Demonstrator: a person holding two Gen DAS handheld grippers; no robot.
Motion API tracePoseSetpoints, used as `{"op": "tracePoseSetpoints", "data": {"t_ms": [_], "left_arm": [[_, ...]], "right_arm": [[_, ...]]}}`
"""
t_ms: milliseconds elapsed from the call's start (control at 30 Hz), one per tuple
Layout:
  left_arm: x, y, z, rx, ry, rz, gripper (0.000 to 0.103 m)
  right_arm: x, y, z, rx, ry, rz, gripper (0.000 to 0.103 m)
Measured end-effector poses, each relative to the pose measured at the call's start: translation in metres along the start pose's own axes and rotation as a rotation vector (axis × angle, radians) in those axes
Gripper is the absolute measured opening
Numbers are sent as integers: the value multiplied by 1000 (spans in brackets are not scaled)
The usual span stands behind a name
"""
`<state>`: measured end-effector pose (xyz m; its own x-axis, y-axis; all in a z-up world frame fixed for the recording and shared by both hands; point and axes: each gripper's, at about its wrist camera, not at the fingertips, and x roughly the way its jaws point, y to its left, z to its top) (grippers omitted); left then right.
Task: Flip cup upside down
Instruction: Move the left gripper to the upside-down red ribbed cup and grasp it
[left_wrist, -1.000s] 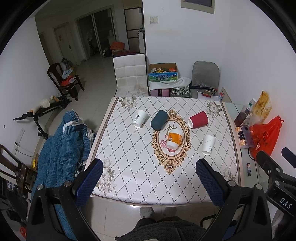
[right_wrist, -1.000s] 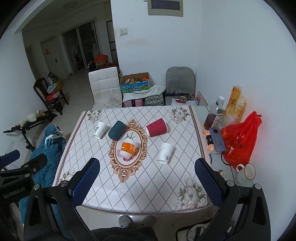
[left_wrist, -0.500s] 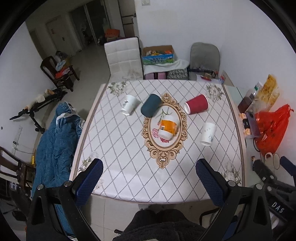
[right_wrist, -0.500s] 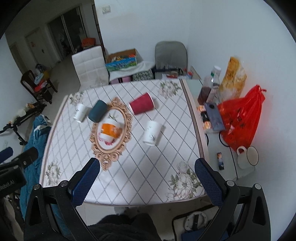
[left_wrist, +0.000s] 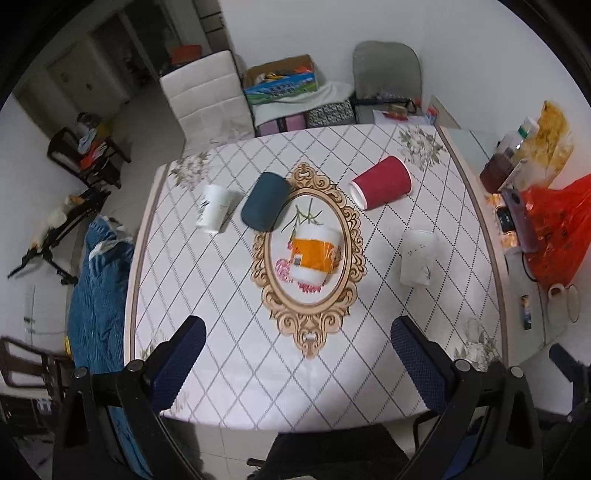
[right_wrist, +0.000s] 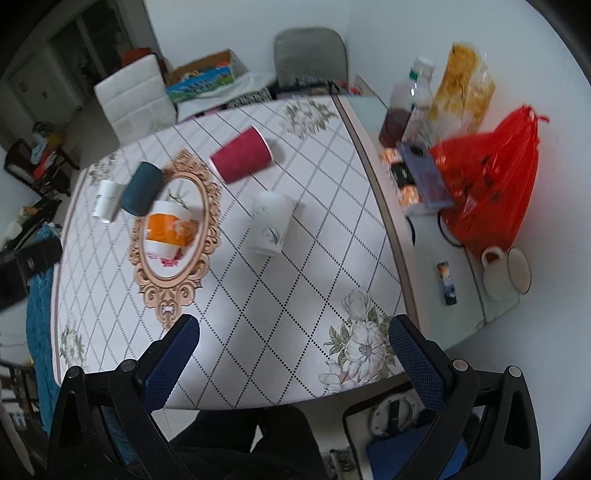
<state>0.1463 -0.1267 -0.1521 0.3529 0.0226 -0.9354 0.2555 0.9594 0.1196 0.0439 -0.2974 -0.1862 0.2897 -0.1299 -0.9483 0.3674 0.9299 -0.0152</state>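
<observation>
Several cups lie on their sides on the patterned table (left_wrist: 229, 362): a white one (left_wrist: 213, 208) at far left, a dark teal one (left_wrist: 265, 201), an orange-and-white one (left_wrist: 313, 254) in the gold oval, a red one (left_wrist: 381, 182) and a white one (left_wrist: 417, 257) at right. They also show in the right wrist view: red cup (right_wrist: 242, 159), white cup (right_wrist: 271, 223), orange cup (right_wrist: 169, 229), teal cup (right_wrist: 142, 189). My left gripper (left_wrist: 297, 360) is open and empty above the near edge. My right gripper (right_wrist: 293, 360) is open and empty above the near right corner.
A side surface right of the table holds a red plastic bag (right_wrist: 487, 173), bottles (right_wrist: 406, 107), a phone (right_wrist: 424, 173) and a white mug (right_wrist: 496, 275). A white chair (left_wrist: 207, 99) and a grey chair (left_wrist: 386, 74) stand behind. Blue cloth (left_wrist: 98, 295) lies left.
Both grippers have moved forward and tilted down toward the table, so the cups look larger. The right gripper has also swung right. Both stay open; no cup has moved.
</observation>
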Motion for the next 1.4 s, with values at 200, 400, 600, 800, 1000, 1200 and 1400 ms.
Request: {"op": "tracePoseSetpoints", "data": {"t_ms": [200,400,600,800,1000,1200,1400], "left_arm": [[42,-14,45,93,24,-19,103],[83,-38,92,197,40,-30,103],[125,-63,133,301,57,-17,103],[174,-86,164,408,104,-4,103],[210,-112,180,533,135,-21,103],[235,-137,187,658,151,-13,103],[258,-157,191,761,168,10,103]], "right_arm": [[47,5,13,66,73,-21,103],[81,10,27,107,131,-46,103],[120,5,38,155,190,-69,103],[156,2,45,194,246,-86,103],[184,5,47,205,303,-99,103],[208,6,42,223,369,-106,103],[224,1,40,246,405,-107,103]]}}
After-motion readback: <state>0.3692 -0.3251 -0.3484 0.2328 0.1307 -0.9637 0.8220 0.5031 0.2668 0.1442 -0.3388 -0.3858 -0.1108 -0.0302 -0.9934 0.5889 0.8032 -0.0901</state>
